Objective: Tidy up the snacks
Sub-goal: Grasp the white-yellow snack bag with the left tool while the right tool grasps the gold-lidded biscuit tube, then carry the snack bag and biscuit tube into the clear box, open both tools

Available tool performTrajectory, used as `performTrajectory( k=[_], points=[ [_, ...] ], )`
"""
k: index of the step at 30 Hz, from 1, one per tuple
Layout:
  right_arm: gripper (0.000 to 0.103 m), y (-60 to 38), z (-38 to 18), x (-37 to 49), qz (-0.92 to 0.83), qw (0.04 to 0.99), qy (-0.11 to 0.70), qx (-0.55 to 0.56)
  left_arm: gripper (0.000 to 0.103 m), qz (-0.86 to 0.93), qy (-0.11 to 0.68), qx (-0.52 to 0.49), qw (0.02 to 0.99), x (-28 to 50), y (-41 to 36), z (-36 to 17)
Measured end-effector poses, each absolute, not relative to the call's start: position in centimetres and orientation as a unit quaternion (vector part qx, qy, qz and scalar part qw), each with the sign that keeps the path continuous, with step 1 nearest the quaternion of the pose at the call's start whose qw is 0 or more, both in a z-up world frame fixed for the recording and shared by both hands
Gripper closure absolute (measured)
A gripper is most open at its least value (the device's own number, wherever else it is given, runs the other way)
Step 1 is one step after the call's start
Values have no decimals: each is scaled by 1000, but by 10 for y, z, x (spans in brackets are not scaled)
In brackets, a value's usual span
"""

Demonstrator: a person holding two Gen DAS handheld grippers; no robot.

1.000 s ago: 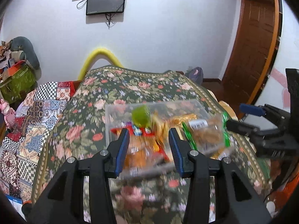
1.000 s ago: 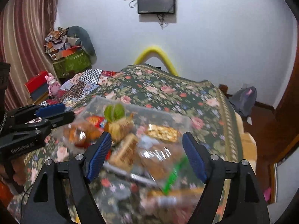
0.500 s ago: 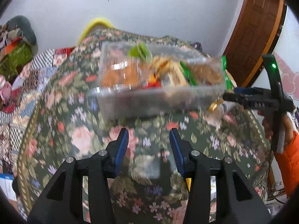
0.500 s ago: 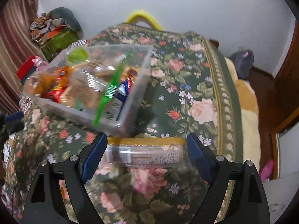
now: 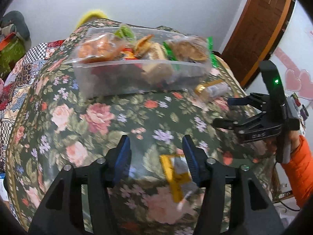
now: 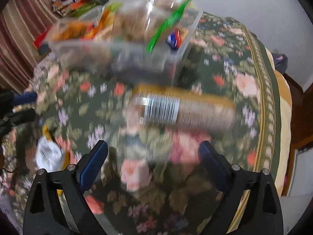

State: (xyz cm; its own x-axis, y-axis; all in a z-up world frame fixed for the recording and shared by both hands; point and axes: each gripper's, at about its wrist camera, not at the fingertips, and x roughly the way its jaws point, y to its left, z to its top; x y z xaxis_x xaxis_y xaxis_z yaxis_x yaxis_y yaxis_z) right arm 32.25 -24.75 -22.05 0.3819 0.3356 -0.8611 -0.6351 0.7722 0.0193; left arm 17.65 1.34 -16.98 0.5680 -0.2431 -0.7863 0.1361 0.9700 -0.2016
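- My left gripper is spreading, empty; a flat yellow-and-white snack packet lies on the floral bedspread beside its right finger.
- My right gripper is widening, empty; a brown barcoded snack tube lies just beyond.
- Clear plastic snack bin sits farther off.

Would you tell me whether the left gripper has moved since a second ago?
Yes: the left gripper has drawn back and down from the snack box, jaws opening, empty.

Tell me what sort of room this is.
Most likely a bedroom in a home. The clear snack container sits on a floral bedspread, a patchwork quilt lies beside it, and a wooden door stands at the right.
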Motion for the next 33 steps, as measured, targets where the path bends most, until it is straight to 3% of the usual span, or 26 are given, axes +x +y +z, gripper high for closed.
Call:
performTrajectory(
  k=[7,15,20,26,30,33],
  points=[
    [11,-270,-182,340,249,867,418,-109,39,-120,460,-36,879,166,-13,-175],
    [11,-264,-203,396,235,851,464,-69,35,-130,479,-39,868,173,-29,-190],
    [3,-273,-211,397,269,832,485,-23,26,-133,486,-35,863,173,-39,-199],
    [0,-274,-216,381,288,819,494,-38,25,-124,480,-3,868,175,-50,-210],
    [0,-255,-231,364,274,818,491,-122,25,-113,467,25,877,176,-57,-215],
    [2,-254,-229,347,285,820,482,-121,31,-107,458,27,882,176,-54,-215]
  ],
)
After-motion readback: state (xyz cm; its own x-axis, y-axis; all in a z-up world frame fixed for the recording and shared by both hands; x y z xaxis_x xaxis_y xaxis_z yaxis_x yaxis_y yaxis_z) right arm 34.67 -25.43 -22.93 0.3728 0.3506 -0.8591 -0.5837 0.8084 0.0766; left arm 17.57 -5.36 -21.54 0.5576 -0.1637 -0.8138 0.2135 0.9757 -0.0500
